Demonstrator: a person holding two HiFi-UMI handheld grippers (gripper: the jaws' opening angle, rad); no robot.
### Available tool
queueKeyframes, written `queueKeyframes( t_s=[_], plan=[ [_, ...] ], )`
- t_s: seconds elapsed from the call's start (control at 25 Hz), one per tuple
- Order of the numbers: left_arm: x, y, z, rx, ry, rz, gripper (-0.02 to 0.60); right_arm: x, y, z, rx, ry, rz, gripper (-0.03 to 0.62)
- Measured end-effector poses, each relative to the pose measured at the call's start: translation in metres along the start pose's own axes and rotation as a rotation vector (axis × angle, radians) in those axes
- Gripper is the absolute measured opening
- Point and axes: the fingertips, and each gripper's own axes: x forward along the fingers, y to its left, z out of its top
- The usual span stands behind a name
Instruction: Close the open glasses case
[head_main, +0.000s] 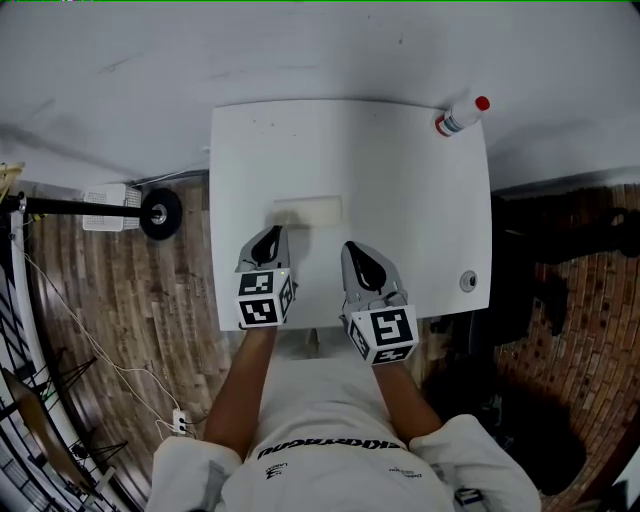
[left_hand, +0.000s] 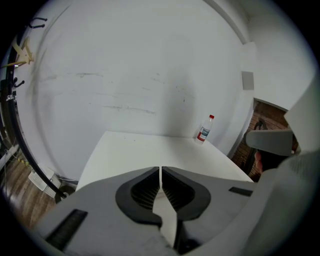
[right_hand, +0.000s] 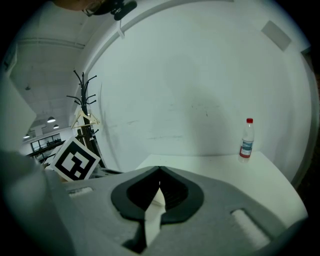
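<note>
Seemingly unstarted: the case (head_main: 307, 211) lies on the desk (head_main: 420, 200) just beyond the left hand-held gripper (head_main: 272, 234) and right hand-held gripper (head_main: 353, 250), both clenched empty, lid state unclear.

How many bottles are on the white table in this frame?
1. The clear plastic bottle with a red cap stands at the far right corner of the white table; nothing suggests another is hidden.

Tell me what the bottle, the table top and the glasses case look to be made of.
Bottle: clear plastic by the look, with a see-through body, a red cap and a printed label band.
Table top: white, smooth and matte. Probably laminate or painted board, but the look leaves it open.
Glasses case: off-white with a dull finish. It is too small to tell its material.
</note>
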Motion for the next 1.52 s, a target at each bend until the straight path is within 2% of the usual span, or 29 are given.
queueKeyframes(
  t_s=[0.44,0.68,0.84,1.08,1.52],
  plan=[
    [-0.071,-0.051,0.062,0.061,-0.11,-0.063,-0.003,-0.037,0.012,0.051,-0.022,-0.07,0.028,0.002],
    [-0.103,-0.077,0.088,0.098,-0.203,-0.079,-0.002,-0.054,0.013,0.072,-0.008,-0.123,0.04,0.002],
    [-0.115,-0.092,0.097,0.11,-0.252,-0.082,-0.002,-0.063,0.007,0.081,-0.001,-0.144,0.036,0.002],
    [-0.126,-0.101,0.105,0.129,-0.29,-0.072,-0.002,-0.072,0.009,0.095,-0.045,-0.169,0.038,0.002],
    [-0.135,-0.114,0.113,0.153,-0.312,-0.082,-0.002,-0.072,0.008,0.107,-0.067,-0.197,0.042,0.002]
  ],
)
